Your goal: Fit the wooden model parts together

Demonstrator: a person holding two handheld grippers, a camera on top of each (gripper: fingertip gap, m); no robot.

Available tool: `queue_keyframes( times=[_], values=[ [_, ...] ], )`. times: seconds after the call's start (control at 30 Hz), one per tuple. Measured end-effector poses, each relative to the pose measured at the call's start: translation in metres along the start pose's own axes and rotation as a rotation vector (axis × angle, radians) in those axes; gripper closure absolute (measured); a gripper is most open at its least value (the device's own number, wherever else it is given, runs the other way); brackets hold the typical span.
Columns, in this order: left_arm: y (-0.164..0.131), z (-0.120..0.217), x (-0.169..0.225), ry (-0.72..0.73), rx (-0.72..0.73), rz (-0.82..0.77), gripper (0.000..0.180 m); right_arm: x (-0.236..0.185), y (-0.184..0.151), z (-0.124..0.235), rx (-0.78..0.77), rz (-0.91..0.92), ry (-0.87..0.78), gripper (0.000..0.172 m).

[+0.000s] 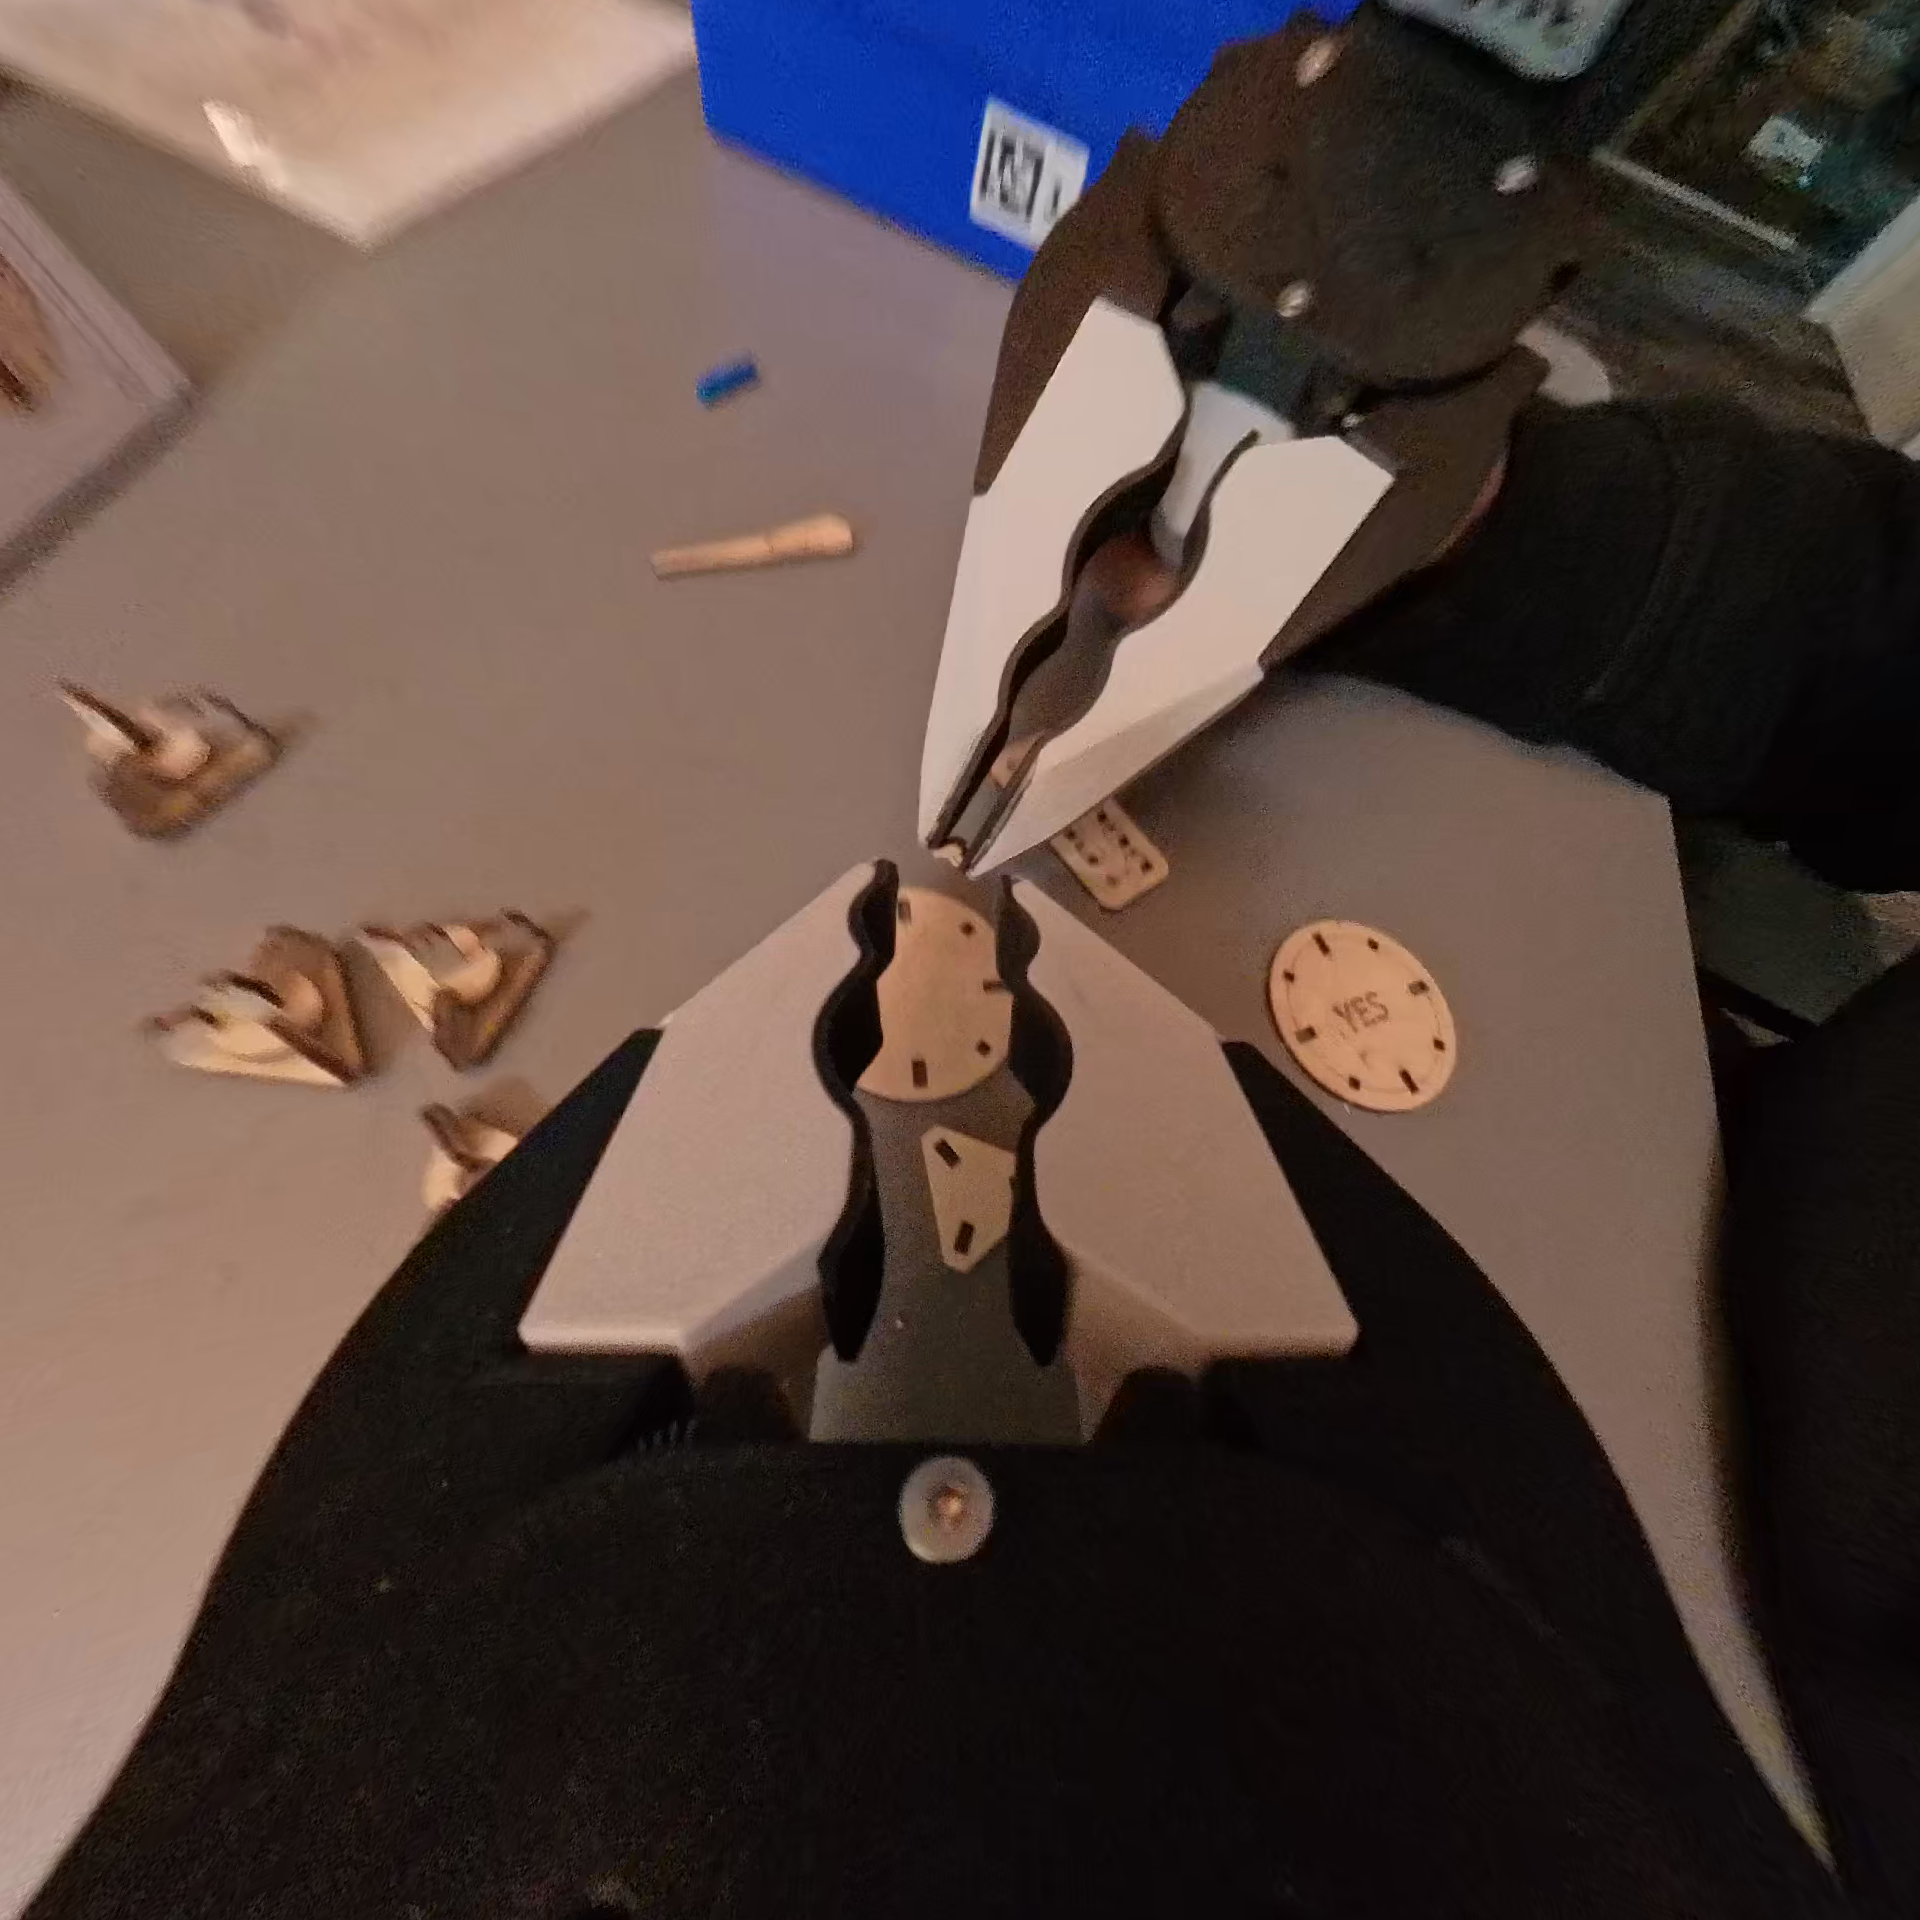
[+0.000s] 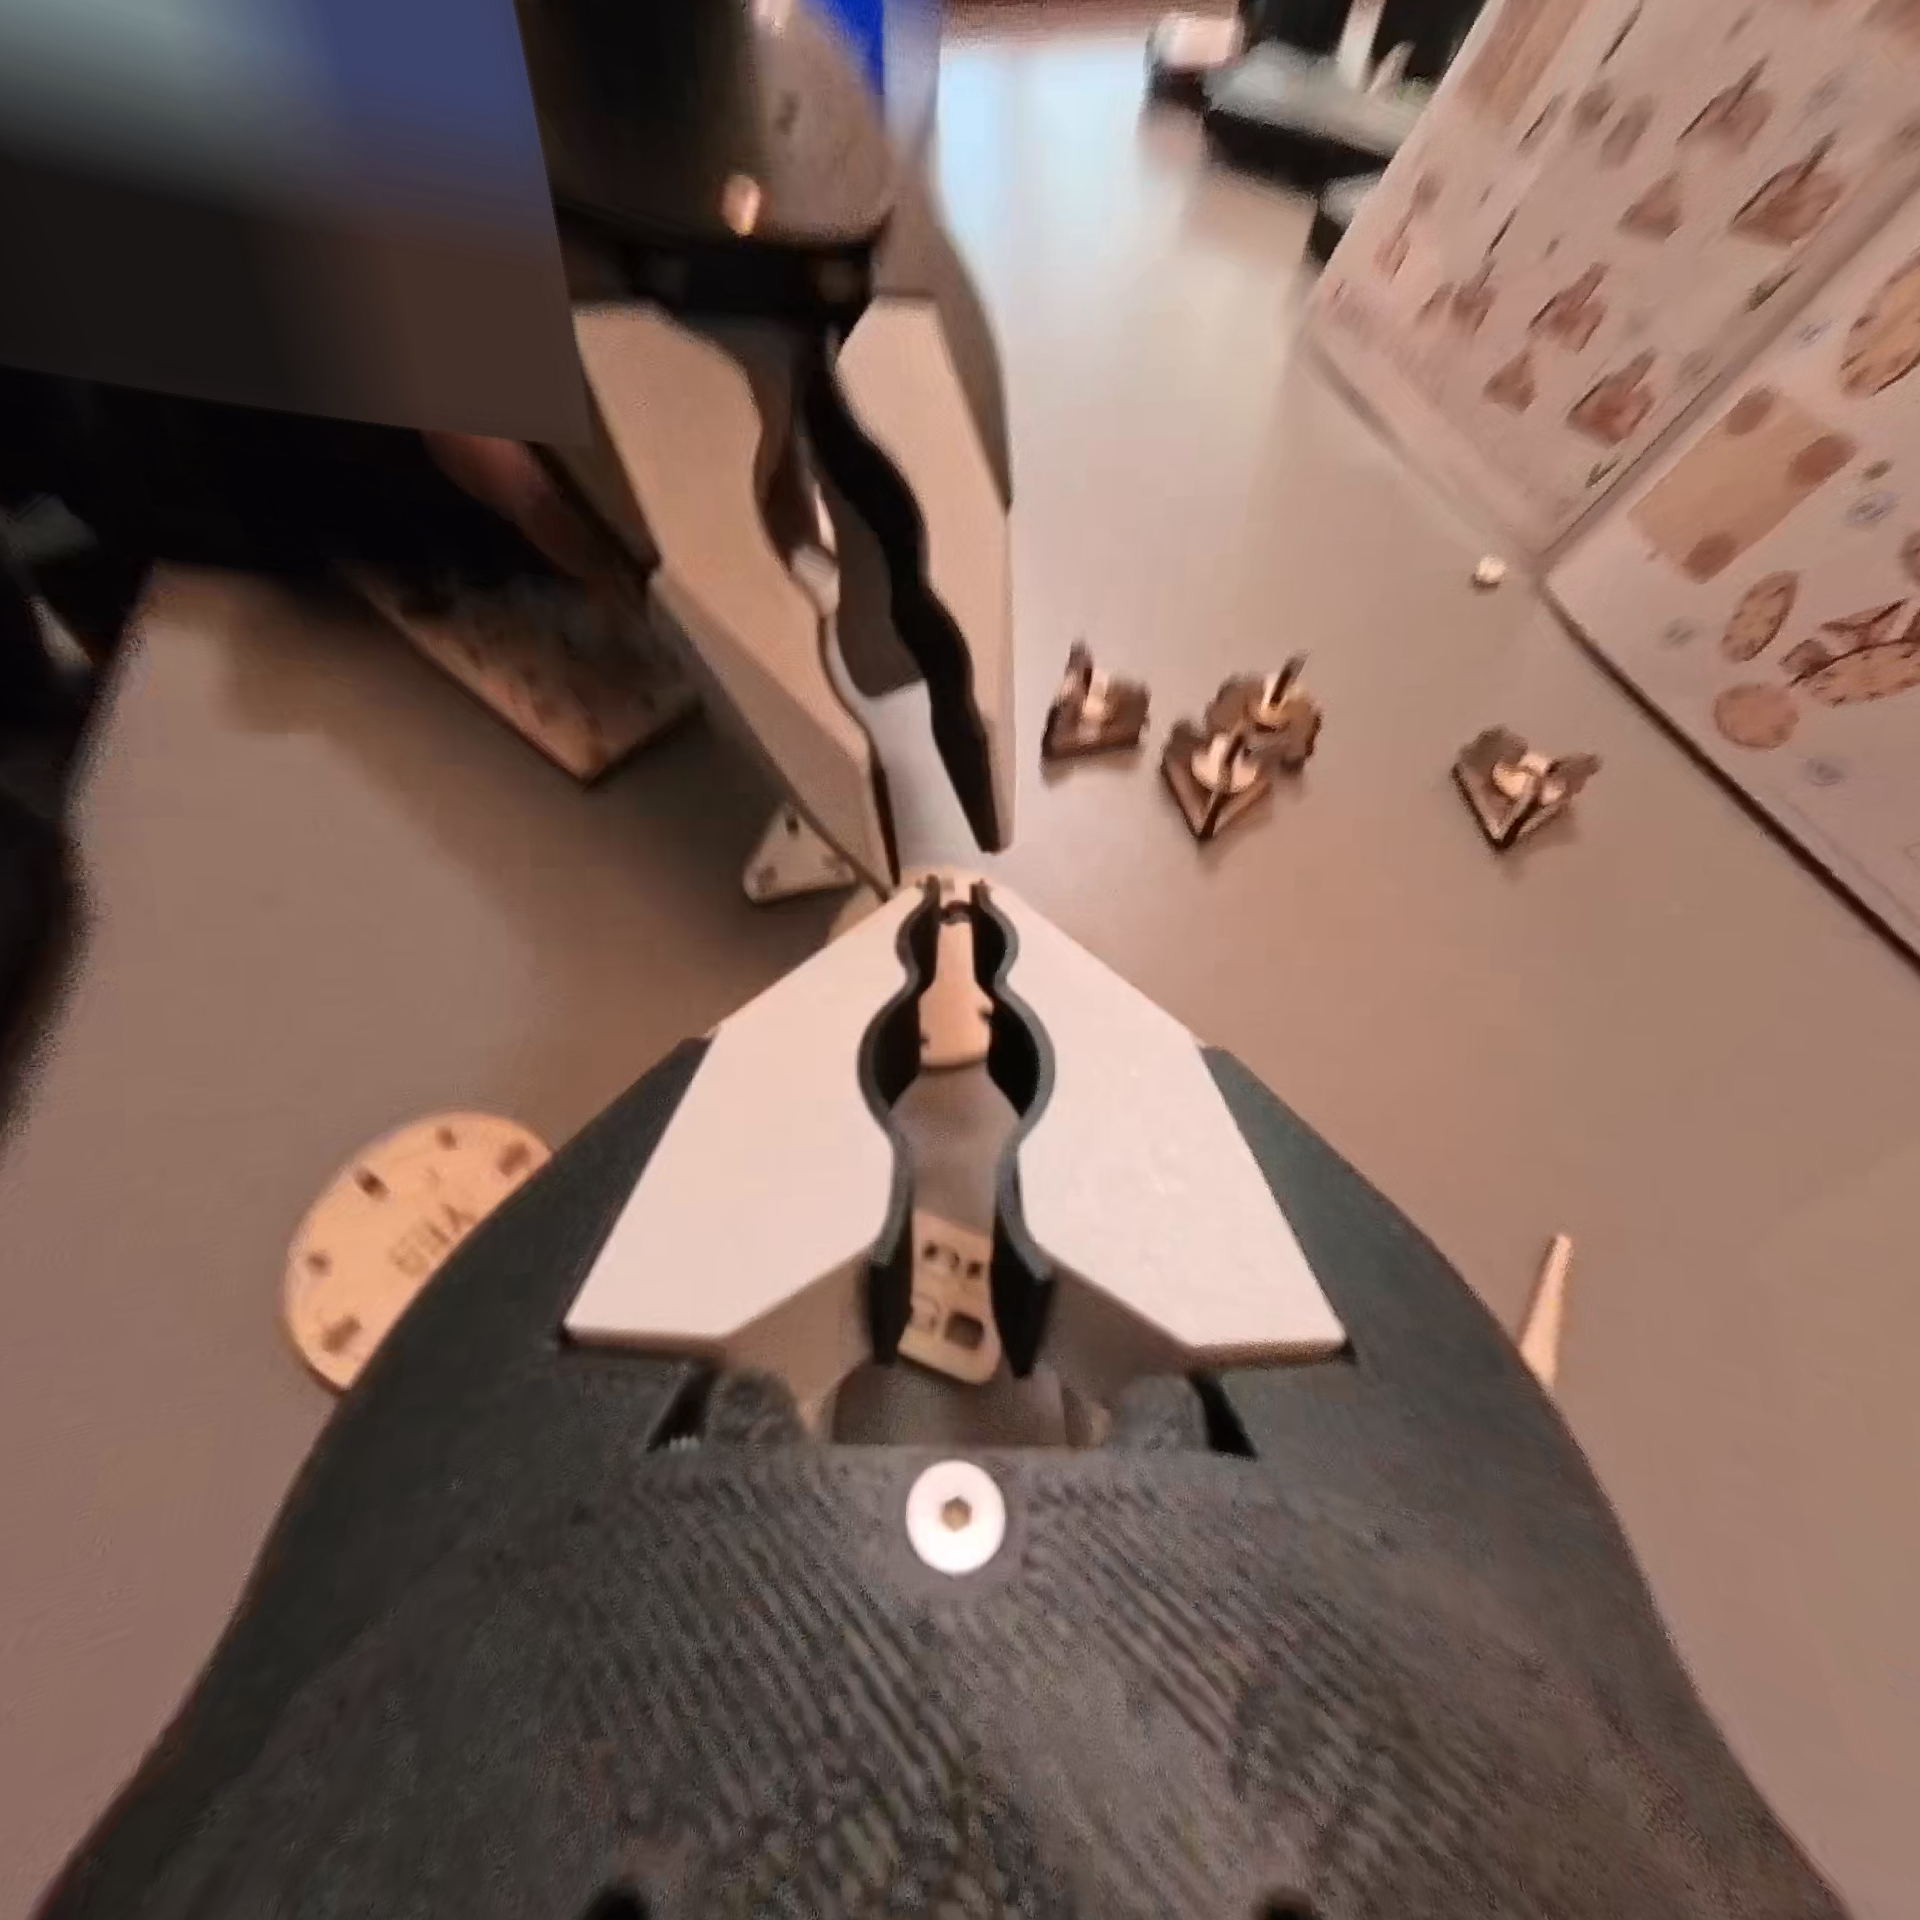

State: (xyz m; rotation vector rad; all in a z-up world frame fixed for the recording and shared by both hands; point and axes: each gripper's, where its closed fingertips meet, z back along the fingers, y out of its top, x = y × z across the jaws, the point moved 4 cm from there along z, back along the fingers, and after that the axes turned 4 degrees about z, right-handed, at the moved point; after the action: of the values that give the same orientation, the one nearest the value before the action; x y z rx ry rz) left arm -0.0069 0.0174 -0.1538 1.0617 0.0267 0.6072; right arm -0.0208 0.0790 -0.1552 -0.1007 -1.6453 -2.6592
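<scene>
Over the slotted wooden disc (image 1: 940, 1003) on the counter (image 1: 499, 582): left tongs (image 1: 943, 875) narrowly parted, empty; right tongs (image 1: 958, 847) tip-to-tip opposite, pinching a small pale piece (image 1: 948, 854).

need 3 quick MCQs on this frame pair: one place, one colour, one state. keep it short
1. In the left wrist view, where does the lettered wooden disc lie?
A) flat on the table, right of the left claw
B) on top of the far box
C) leaning upright against the box

2. What colour is the box at the far side of the table?
A) red
B) blue
C) green

3. The left claw's fingers are:
A) pressed together
B) apart, with a plain wooden disc showing between them
C) out of view

Answers:
1 A: the disc lies flat on the grey surface, off to the claw's right.
2 B: the box face is plainly blue.
3 B: a clear gap separates the tips, and the disc on the table shows through it.
</scene>
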Motion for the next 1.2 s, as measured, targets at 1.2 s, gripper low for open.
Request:
queue_keyframes(
  times=[1.2],
  values=[
    [0.050, 0.049, 0.016, -0.418, 0.548, 0.388, 0.180, 0.011, 0.066, 0.046, 0.684, -0.412, 0.109, 0.152]
  ],
)
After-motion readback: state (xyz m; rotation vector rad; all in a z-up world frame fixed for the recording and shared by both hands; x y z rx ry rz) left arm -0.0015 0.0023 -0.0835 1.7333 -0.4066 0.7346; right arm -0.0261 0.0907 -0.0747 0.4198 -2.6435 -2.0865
